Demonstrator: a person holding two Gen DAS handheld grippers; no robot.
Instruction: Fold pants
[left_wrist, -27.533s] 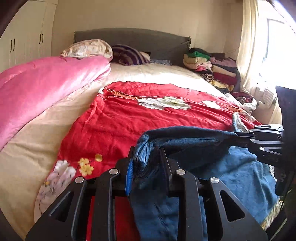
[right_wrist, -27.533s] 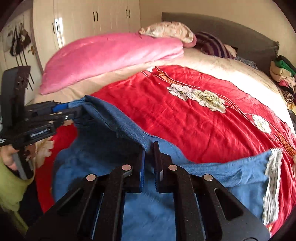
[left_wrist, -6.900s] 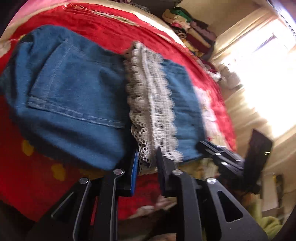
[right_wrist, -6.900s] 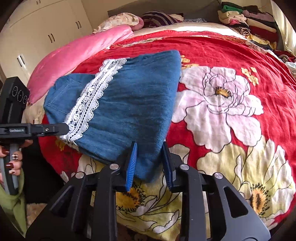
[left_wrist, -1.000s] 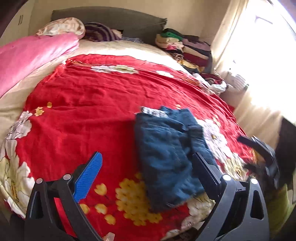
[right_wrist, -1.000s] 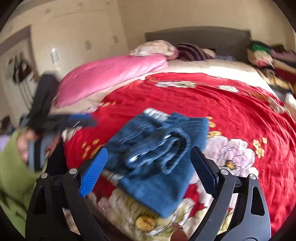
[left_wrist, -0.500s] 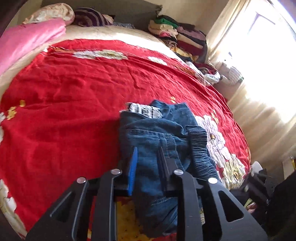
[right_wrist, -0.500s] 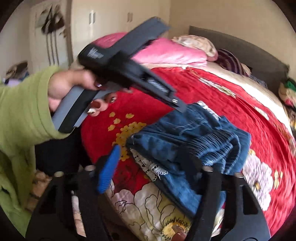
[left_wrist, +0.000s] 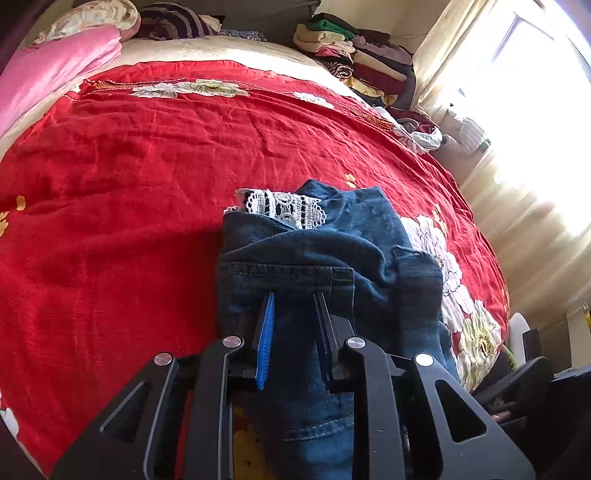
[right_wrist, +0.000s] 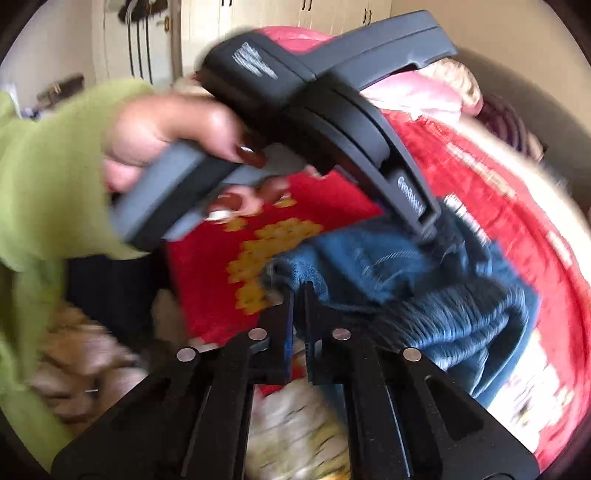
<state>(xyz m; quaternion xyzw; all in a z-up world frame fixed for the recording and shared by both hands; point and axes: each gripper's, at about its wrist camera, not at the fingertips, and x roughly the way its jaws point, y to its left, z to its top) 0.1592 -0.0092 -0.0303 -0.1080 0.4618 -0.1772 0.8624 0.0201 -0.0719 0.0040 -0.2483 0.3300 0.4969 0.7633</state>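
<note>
The folded pants (left_wrist: 325, 266) lie at the bed's (left_wrist: 129, 177) near edge; the left gripper (left_wrist: 293, 314) has its jaws pinched on the denim; the right gripper (right_wrist: 297, 306) has just closed fully at the bundle's near corner, cloth unclear; lift both evenly so the folds hold.

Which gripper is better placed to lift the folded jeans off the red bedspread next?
Left, probably. The left gripper has closed on the thick middle of the folded jeans. The right gripper, its jaws just closed, pinches at most their near edge; blur hides it.
</note>
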